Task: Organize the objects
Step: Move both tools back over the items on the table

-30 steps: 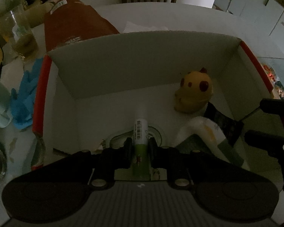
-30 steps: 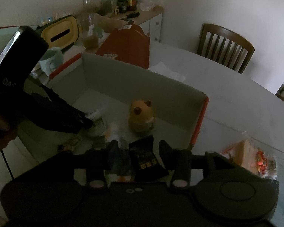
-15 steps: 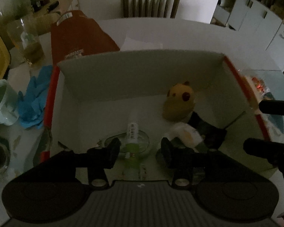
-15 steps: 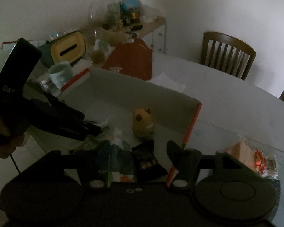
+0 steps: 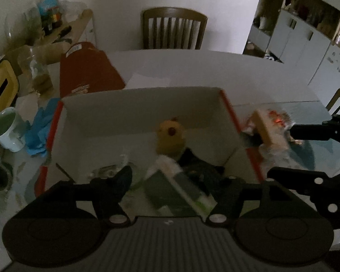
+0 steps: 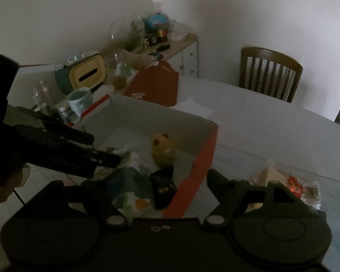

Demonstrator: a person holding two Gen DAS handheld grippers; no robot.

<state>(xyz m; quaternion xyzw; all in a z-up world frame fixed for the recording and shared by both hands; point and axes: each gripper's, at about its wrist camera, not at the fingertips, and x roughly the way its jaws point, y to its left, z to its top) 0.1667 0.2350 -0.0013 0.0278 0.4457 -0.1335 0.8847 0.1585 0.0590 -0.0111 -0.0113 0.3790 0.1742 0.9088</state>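
A cardboard box point(image 5: 233, 122) with white inside walls and red edges stands on the table. In it lie a yellow plush toy point(image 5: 170, 133), a black packet point(image 5: 199, 167), a green and white pouch point(image 5: 176, 188) and a small tube over a glass dish point(image 5: 122, 163). My left gripper point(image 5: 176, 179) hangs open above the box's near side, holding nothing. My right gripper point(image 6: 156, 183) is open too, over the box's right red wall point(image 6: 206, 158). The right wrist view shows the plush toy point(image 6: 162, 149), the black packet point(image 6: 164, 185) and the left gripper point(image 6: 102, 148). A clear snack packet point(image 6: 290, 185) lies outside the box.
A dark red bag point(image 5: 86, 72) lies behind the box. Blue gloves point(image 5: 38, 129), a pale mug point(image 5: 8, 129), a glass jar point(image 5: 37, 70) and a yellow tissue box point(image 5: 0, 88) crowd the left side. A wooden chair point(image 5: 173, 29) stands at the far edge.
My left gripper let go of the green tube, opened wide and drew back upward. My right gripper opened off the black packet and pulled back above the box.
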